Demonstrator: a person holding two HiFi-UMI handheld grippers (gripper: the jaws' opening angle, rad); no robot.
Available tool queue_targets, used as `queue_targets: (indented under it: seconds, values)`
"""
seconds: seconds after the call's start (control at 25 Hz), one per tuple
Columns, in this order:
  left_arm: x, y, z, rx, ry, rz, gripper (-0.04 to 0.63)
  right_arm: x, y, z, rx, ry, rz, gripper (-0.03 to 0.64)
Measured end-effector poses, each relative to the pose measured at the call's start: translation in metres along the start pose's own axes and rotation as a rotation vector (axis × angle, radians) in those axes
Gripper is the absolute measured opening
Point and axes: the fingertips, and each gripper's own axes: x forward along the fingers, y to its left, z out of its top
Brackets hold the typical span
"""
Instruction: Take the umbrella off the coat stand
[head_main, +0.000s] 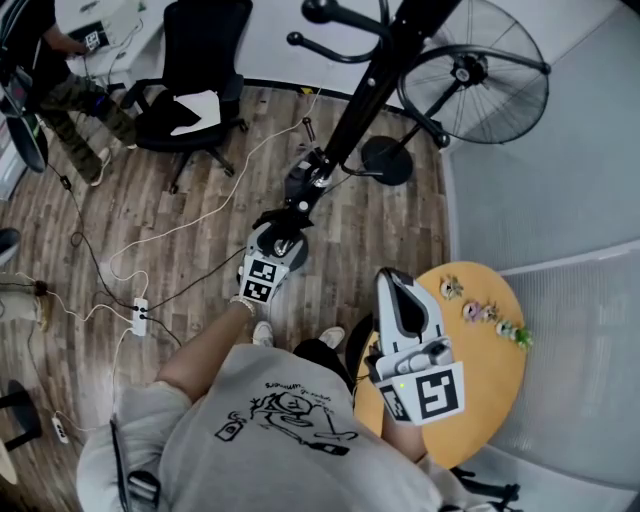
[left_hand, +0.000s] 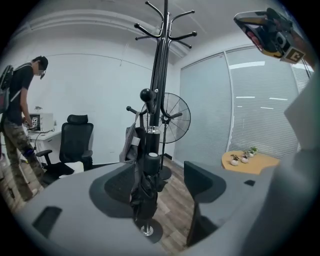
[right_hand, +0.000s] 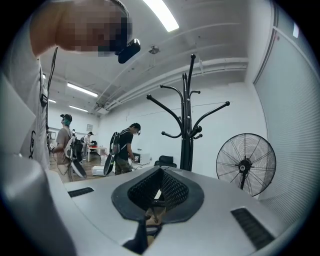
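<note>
With the folded umbrella (left_hand: 144, 192) seen hung on the coat stand (left_hand: 161, 75) between the left gripper's (left_hand: 160, 185) wide jaws, unpressed, and the right gripper's (right_hand: 159, 194) jaws seen together, the reach was judged in hand; closure on it, then a lift clear, was called for.

We see a wood-plank floor (head_main: 390, 230) crossed by loose cables (head_main: 190, 225) that run to a power strip (head_main: 140, 315), with a black office chair (head_main: 195, 95) and a white desk (head_main: 120, 20) against the white wall (left_hand: 95, 90), where a person (left_hand: 20, 115) stands. A black pedestal fan (head_main: 480, 70) stands near the corner beside a wall of frosted glass panels (left_hand: 210, 110) with blinds (left_hand: 265, 115), and a round wooden table (head_main: 490, 390) in front of that glass carries a row of small potted plants (head_main: 487, 313). Overhead we make out long strip lights (right_hand: 161, 14) on a white ceiling (right_hand: 210, 30).
</note>
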Motion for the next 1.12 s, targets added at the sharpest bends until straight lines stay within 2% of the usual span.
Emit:
queue_targets:
  seconds: [0.24,0.72,0.96,1.12]
  values:
    - [0.029,0.006,-0.018,0.014,0.059,-0.001,0.310,-0.003,-0.003,0.004,-0.010,0.005,-0.017,0.015]
    - [0.071,0.009,-0.048,-0.001,0.174,0.015,0.310,-0.013,-0.019,0.008,-0.023,0.008,-0.060,0.016]
    - [0.085,0.015,-0.070,-0.023,0.248,0.026,0.333,-0.016,-0.025,0.006,-0.014,0.013,-0.070,0.015]
    - [0.091,0.018,-0.075,-0.002,0.271,0.030,0.336,-0.016,-0.030,0.003,-0.010,0.019,-0.076,0.015]
